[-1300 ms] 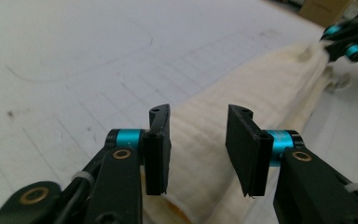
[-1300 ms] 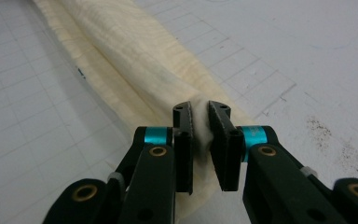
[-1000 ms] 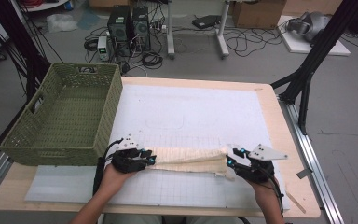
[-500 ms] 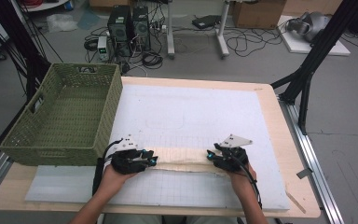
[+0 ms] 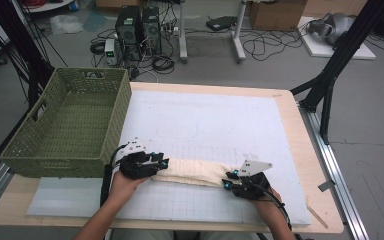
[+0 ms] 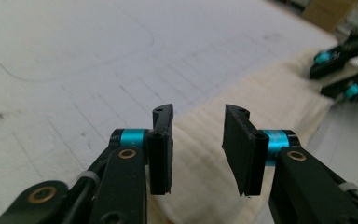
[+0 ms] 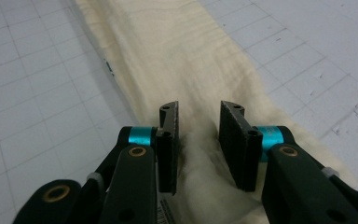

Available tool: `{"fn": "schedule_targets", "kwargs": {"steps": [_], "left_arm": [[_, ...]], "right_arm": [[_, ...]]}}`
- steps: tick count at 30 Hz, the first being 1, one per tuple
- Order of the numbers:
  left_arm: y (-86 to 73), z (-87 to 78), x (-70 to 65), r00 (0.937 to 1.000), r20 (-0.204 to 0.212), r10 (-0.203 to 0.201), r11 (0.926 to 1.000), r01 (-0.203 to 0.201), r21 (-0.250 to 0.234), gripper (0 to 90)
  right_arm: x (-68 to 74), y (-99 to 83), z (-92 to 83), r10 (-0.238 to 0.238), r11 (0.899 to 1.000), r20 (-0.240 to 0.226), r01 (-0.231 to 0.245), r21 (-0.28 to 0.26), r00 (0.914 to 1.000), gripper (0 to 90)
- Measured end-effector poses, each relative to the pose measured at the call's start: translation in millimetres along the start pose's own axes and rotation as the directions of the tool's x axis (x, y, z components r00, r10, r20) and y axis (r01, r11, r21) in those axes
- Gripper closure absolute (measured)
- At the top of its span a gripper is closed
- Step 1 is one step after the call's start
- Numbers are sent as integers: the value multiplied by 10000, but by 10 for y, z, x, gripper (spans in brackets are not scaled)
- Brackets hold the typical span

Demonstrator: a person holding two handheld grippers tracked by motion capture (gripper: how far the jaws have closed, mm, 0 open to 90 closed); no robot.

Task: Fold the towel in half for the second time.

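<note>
A cream cloth [image 5: 195, 172], folded into a long strip, lies across the near part of the white gridded mat [image 5: 205, 120]. My left gripper [image 5: 162, 164] rests at its left end. Its jaws [image 6: 198, 149] stand open, with the cloth [image 6: 261, 98] running between and past them. My right gripper [image 5: 226, 180] is at the strip's right end, pointing along it. Its jaws [image 7: 198, 144] have just been closing, and a bunched fold of cloth [image 7: 177, 51] rises in the gap that remains. The right gripper [image 6: 340, 70] also shows far off in the left gripper view.
A green woven basket [image 5: 55, 165] stands empty at the left, its front wall close to my left hand. The wooden table edge [image 5: 300, 130] borders the mat on the right. Cables, computer cases and stand legs are on the floor beyond the table.
My right gripper has moved left along the strip and sunk onto its right end, with its jaws narrower. The left gripper has hardly moved.
</note>
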State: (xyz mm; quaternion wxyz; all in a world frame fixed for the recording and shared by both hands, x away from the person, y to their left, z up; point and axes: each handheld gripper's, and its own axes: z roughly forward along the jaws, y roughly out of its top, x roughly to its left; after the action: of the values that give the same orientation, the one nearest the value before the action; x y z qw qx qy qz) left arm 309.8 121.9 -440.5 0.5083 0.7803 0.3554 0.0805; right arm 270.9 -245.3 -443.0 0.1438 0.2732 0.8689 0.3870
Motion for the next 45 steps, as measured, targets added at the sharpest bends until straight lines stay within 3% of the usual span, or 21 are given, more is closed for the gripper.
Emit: {"fn": "schedule_targets", "kwargs": {"steps": [4, 6, 10, 12, 15, 19, 24, 27, 29, 32, 34, 35, 38, 41, 45], "left_arm": [[-46, 63, -67, 9989, 15, 471, 9953, -470, 848, 684], [-82, 81, -103, 9968, 72, 793, 9883, -796, 1302, 714], [-86, 61, -133, 9956, 139, 926, 9851, -937, 1439, 750], [-97, 51, -143, 9949, 212, 982, 9839, -1002, 1483, 763], [-106, 37, -150, 9952, 305, 930, 9844, -965, 1469, 776], [-110, 29, -148, 9957, 397, 835, 9857, -883, 1438, 776], [-106, 1, -126, 9958, 520, 748, 9872, -813, 1369, 773], [-80, -27, -113, 9976, 487, 488, 9933, -535, 1021, 733], [-52, -57, -107, 9986, 451, 289, 9980, -313, 549, 651], [-10, -100, -107, 9988, 407, 254, 9996, -248, -149, 596], [-6, -98, -103, 9989, 362, 302, 9992, -293, -253, 596], [-14, -81, -97, 9988, 354, 337, 9994, -335, -53, 600], [-73, -20, -94, 9990, 214, 392, 9973, -404, 614, 650], [-102, 3, -82, 9990, 173, 418, 9941, -433, 993, 687], [-116, -1, -78, 9985, 111, 545, 9903, -555, 1271, 712]], "right_arm": [[-10, -2, -18, 45, 10000, 19, -45, 15, 10000, 659], [-16, 6, -43, 99, 9999, 43, -100, 22, 9999, 636], [-42, 66, -135, 880, 9930, 423, -843, -823, 9952, 523], [-40, 131, -142, 1381, 9852, 985, -1265, -1153, 9855, 478], [-15, 185, -45, 1404, 9862, 1354, -1265, -1067, 9808, 503], [51, 301, 146, 1331, 9874, 1377, -1193, -1037, 9815, 574], [165, 487, 366, 824, 9925, 458, -778, -938, 9955, 661], [234, 486, 464, 328, 9986, -5, -328, -416, 9995, 689], [292, 456, 506, 76, 9999, -424, -82, -120, 9991, 701], [334, 416, 496, -303, 9993, -879, 283, -246, 9957, 722], [329, 390, 458, -369, 9991, -1229, 339, -264, 9917, 715], [324, 375, 437, -351, 9992, -1338, 324, -227, 9904, 685], [278, 319, 342, 28, 9990, -1127, -76, -429, 9936, 640], [172, 243, 180, 741, 9928, -752, -806, -882, 9944, 637], [30, 118, 3, 1134, 9914, 276, -1113, -695, 9932, 672]]}}
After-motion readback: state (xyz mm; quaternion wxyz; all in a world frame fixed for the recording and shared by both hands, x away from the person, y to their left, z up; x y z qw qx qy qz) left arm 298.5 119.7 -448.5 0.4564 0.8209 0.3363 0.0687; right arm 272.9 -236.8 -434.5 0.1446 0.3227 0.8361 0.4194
